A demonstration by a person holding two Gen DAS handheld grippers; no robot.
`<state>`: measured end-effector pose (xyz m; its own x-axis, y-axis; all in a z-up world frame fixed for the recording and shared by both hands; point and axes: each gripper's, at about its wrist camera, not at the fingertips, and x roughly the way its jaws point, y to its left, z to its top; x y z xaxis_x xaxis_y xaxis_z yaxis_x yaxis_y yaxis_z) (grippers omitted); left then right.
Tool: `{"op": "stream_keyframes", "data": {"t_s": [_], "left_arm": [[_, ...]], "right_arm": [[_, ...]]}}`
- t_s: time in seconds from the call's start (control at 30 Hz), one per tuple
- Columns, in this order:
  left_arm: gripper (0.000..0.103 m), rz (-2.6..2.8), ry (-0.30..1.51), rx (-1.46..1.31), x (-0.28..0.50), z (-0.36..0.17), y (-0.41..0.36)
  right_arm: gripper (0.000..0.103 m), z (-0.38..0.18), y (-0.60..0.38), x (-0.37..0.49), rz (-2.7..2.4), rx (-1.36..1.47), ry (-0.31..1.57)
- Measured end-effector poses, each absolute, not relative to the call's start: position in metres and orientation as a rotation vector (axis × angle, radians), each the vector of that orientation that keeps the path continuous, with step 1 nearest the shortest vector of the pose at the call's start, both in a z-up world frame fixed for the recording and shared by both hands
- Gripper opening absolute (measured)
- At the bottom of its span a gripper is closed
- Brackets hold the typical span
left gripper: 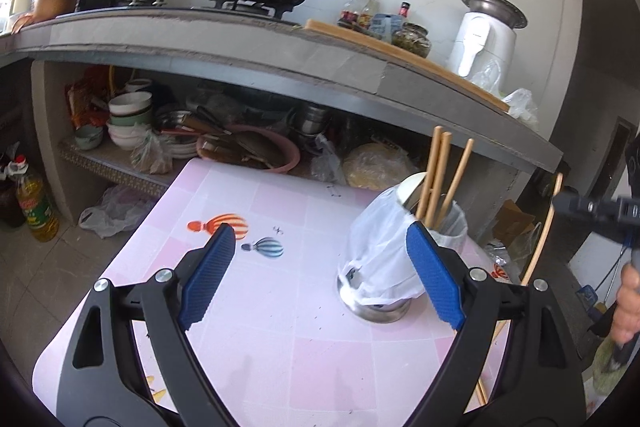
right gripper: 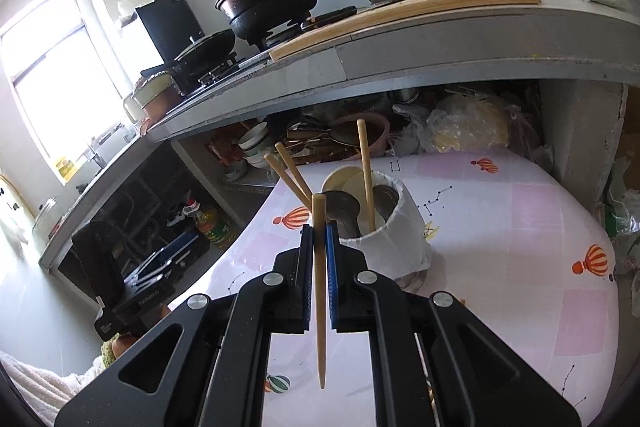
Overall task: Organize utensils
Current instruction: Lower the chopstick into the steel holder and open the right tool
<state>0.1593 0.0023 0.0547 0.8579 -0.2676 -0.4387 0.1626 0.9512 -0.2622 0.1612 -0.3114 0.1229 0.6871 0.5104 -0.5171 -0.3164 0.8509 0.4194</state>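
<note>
A metal utensil holder [left gripper: 380, 259] wrapped in a white plastic bag stands on the pink balloon-print table [left gripper: 280, 327]. Three wooden chopsticks [left gripper: 436, 179] stick up from it. My left gripper [left gripper: 320, 229] is open just in front of the holder, and its right blue pad overlaps the holder's side. In the right wrist view my right gripper [right gripper: 319, 231] is shut on a single wooden chopstick [right gripper: 320, 307], held upright just short of the holder [right gripper: 400, 239]. Inside the holder are spoons [right gripper: 340, 205] and chopsticks [right gripper: 366, 167]. The right gripper [left gripper: 592, 211] also shows at the left wrist view's right edge.
A concrete counter [left gripper: 240, 39] with black pots, sauce bottles and a white appliance runs behind the table. Its lower shelf [left gripper: 120, 163] holds bowls, plates and bags. An oil bottle [left gripper: 36, 211] and a plastic bag [left gripper: 108, 211] sit on the floor at left.
</note>
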Motion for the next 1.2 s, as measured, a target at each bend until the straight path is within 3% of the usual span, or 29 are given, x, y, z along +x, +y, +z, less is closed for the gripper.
{"op": "stream_keyframes", "data": {"t_s": [0.6, 1.2], "left_arm": [[0.084, -0.145, 0.54, -0.26, 0.164, 0.03, 0.044], [0.084, -0.098, 0.553, -0.295, 0.169, 0.022, 0.064]], "right_arm": [[0.007, 0.218, -0.297, 0.235, 0.423, 0.194, 0.478], [0.007, 0.228, -0.274, 0.275, 0.403, 0.109, 0.463]]}}
